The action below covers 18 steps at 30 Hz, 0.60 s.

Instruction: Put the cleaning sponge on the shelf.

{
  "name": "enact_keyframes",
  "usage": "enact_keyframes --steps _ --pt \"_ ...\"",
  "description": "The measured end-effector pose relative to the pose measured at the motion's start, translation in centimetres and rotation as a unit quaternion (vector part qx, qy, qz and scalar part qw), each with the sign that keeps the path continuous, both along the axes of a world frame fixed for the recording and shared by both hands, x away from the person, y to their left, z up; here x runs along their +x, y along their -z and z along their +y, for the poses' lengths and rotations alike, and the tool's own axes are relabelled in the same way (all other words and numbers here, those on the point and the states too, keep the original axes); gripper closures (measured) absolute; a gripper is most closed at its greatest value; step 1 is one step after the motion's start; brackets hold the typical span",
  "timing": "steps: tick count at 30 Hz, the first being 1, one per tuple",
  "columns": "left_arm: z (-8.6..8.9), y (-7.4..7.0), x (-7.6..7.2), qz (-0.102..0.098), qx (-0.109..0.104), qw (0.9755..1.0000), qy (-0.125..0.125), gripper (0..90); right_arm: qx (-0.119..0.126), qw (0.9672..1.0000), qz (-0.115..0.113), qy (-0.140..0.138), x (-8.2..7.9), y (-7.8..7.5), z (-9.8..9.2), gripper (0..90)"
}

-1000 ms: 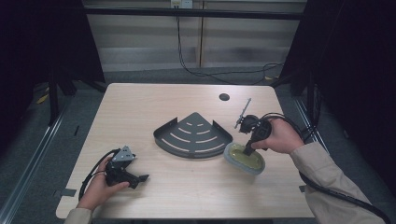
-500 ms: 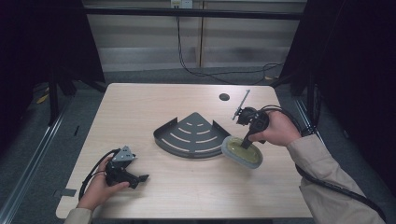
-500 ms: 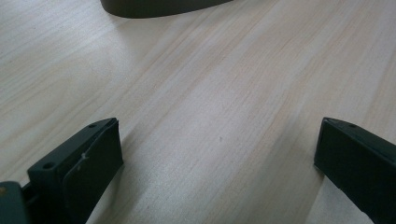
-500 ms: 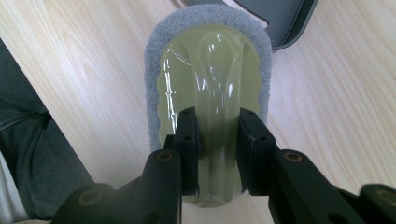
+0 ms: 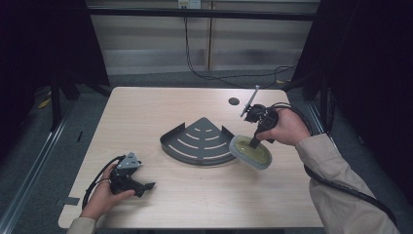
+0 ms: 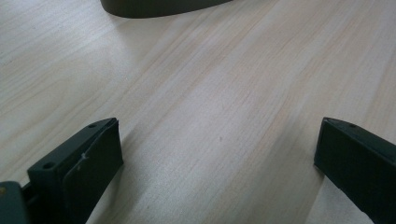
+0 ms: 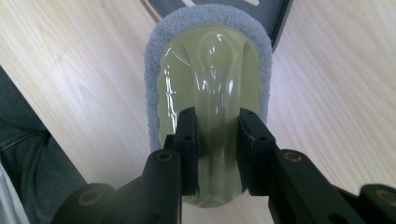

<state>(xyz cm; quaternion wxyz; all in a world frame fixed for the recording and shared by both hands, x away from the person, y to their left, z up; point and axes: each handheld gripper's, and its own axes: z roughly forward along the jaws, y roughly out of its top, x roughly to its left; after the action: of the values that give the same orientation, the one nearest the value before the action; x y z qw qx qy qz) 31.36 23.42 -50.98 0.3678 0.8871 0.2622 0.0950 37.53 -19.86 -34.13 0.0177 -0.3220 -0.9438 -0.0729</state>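
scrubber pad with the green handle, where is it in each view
High view: scrubber right of centre, beside the dark rack, in the right tool.
Left gripper view: not in it; the rack's edge at top.
Right gripper view: centre, the jaws shut on its ridge.
Shared landmark: the rack.

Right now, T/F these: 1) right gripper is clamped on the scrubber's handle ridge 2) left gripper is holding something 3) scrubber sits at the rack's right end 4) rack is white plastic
1) True: the right gripper has its jaws closed on the glossy ridge of the scrubber.
2) False: the left gripper is open over bare table.
3) True: the scrubber lies at the right end of the rack.
4) False: the rack is dark, fan-shaped and slotted.
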Motion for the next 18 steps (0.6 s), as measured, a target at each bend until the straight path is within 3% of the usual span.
enact_keyframes --steps 18 --pt "0.0 0.0 0.0 0.000 0.000 1.0000 0.001 0.5 -0.003 0.9994 -0.007 0.035 2.6 -0.8 1.1 72.1"
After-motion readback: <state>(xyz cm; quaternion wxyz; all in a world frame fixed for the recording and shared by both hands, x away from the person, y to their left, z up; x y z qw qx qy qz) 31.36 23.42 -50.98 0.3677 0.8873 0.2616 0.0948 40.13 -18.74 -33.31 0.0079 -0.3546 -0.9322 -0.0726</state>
